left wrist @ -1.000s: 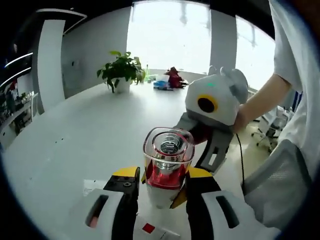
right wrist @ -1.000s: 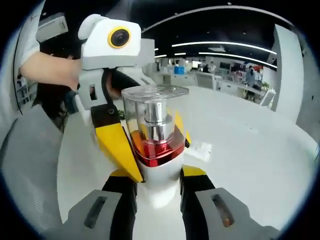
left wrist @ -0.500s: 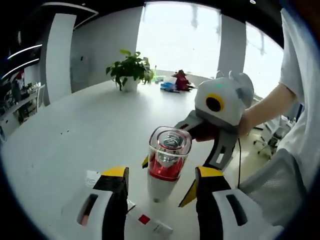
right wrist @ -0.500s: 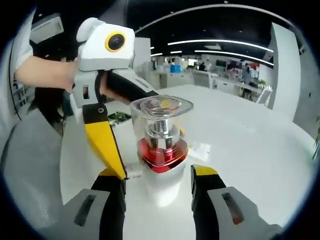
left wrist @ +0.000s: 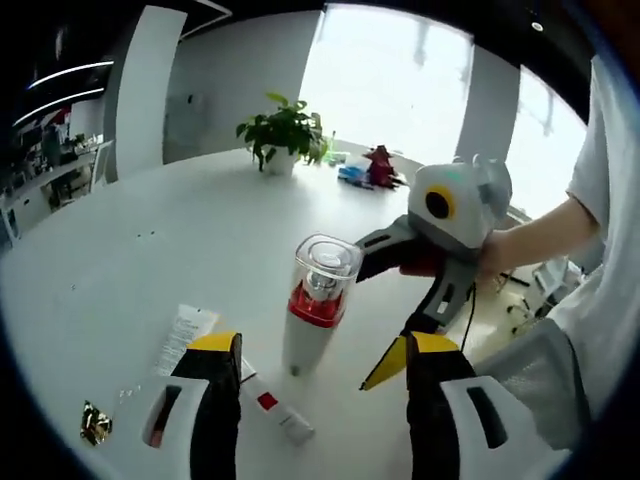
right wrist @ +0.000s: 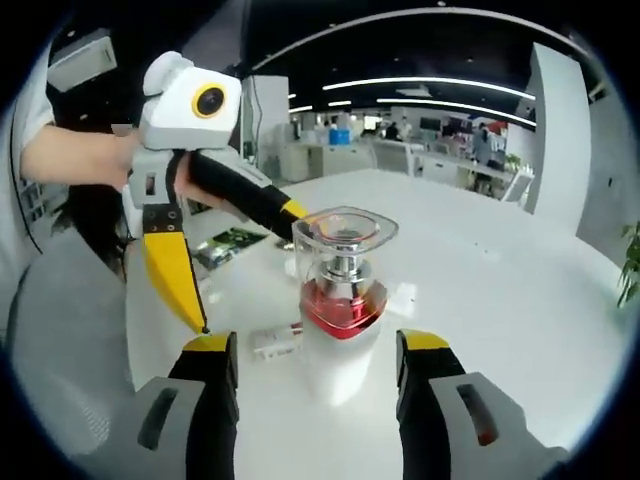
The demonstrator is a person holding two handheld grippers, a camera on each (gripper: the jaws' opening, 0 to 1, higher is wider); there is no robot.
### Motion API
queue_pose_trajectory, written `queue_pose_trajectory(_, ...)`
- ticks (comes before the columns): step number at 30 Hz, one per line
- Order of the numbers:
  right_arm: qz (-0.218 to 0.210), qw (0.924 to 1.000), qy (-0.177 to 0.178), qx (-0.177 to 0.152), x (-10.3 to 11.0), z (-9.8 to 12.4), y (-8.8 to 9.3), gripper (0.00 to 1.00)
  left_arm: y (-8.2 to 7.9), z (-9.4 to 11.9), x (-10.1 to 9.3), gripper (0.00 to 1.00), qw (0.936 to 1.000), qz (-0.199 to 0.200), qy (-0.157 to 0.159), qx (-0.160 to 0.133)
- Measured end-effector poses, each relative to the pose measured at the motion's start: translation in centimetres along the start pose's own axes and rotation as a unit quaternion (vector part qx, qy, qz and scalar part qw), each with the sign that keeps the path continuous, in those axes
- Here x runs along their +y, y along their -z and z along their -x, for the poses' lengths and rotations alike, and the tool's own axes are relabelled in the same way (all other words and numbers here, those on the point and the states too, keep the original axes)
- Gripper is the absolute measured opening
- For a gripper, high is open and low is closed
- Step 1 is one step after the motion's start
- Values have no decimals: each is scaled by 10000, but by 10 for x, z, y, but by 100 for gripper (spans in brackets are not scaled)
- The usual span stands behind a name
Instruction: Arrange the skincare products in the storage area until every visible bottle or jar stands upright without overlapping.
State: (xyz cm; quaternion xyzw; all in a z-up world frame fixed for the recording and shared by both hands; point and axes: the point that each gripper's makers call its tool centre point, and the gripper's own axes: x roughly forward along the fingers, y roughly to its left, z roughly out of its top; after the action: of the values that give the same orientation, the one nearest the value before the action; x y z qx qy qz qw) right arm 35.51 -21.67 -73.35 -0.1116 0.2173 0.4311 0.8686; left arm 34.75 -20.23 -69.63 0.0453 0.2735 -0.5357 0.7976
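A skincare bottle [left wrist: 315,310] with a clear cap, a red band and a white body stands upright on the white table [left wrist: 150,250]. It stands free between the jaws of both grippers. My left gripper [left wrist: 318,346] is open, with its jaws wide on either side of the bottle. From the opposite side, my right gripper [right wrist: 318,348] is open too, around the same bottle [right wrist: 343,300]. A hand holds each gripper, and each shows in the other's view. A small white tube [left wrist: 277,411] with a red mark lies flat by the bottle's foot.
A flat white sachet [left wrist: 186,331] and a crumpled gold wrapper [left wrist: 95,423] lie on the table near my left jaw. A potted plant [left wrist: 285,130] and small red items [left wrist: 380,166] stand at the far edge. A person's sleeve and arm are at the right.
Both grippers have let go of the bottle, opened wide and drawn back. The bottle now stands alone on the table.
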Motion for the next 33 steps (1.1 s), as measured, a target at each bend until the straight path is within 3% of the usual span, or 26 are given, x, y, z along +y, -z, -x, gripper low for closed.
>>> queue_pose_trajectory(17, -345, 9993, 170, -30, 13, 16, 0, 75, 25, 53, -2, 73, 9963, 560, -593, -257)
queue_pose_trajectory(27, -515, 9982, 300, 36, 22, 24, 0, 81, 54, 95, 6, 78, 9889, 1074, -938, -423)
queue_pose_trajectory(33, -708, 9965, 433, 77, 35, 31, 0, 82, 74, 114, -5, 82, 9867, 1244, -989, -331)
